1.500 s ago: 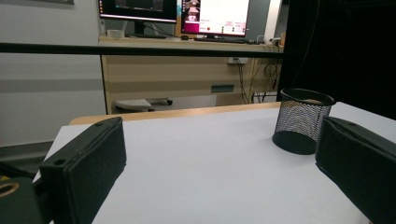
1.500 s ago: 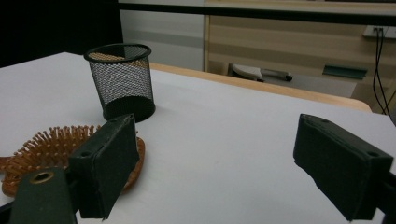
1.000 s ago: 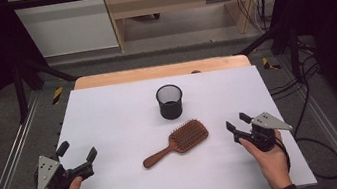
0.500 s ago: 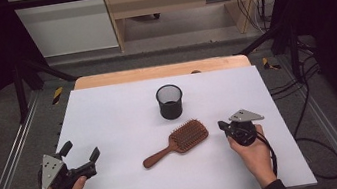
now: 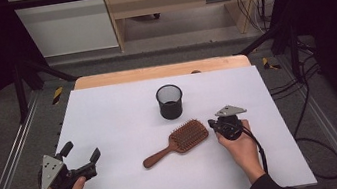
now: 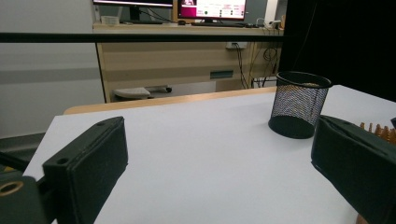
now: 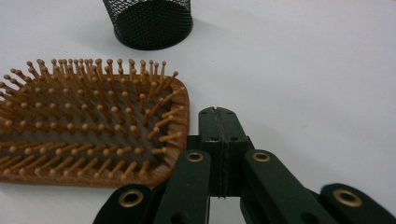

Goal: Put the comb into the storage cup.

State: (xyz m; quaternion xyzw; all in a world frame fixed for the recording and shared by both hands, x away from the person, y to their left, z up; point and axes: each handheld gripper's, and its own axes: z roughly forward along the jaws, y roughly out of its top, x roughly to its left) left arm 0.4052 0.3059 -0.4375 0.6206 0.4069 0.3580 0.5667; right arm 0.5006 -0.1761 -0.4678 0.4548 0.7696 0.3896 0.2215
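A wooden paddle hairbrush (image 5: 176, 143) lies bristles up in the middle of the white table (image 5: 108, 113), its handle pointing near-left. Just behind it stands a black mesh cup (image 5: 170, 102). My right gripper (image 5: 213, 124) is shut with nothing between its jaws, its tip close beside the right edge of the brush head. In the right gripper view the closed jaws (image 7: 218, 116) sit by the brush (image 7: 84, 126), with the cup (image 7: 152, 23) beyond. My left gripper (image 5: 81, 152) rests open at the near left. Its view (image 6: 219, 163) shows the cup (image 6: 299, 105) and brush bristles (image 6: 378, 133).
A wooden strip (image 5: 153, 72) runs along the table's far edge. Metal rails (image 5: 1, 175) flank the table on both sides. Cables (image 5: 309, 103) lie on the floor at the right. A desk (image 6: 187, 51) with monitors stands beyond the table.
My right gripper has moved left to the brush head and its jaws have closed, empty. The left gripper has stayed where it was, open.
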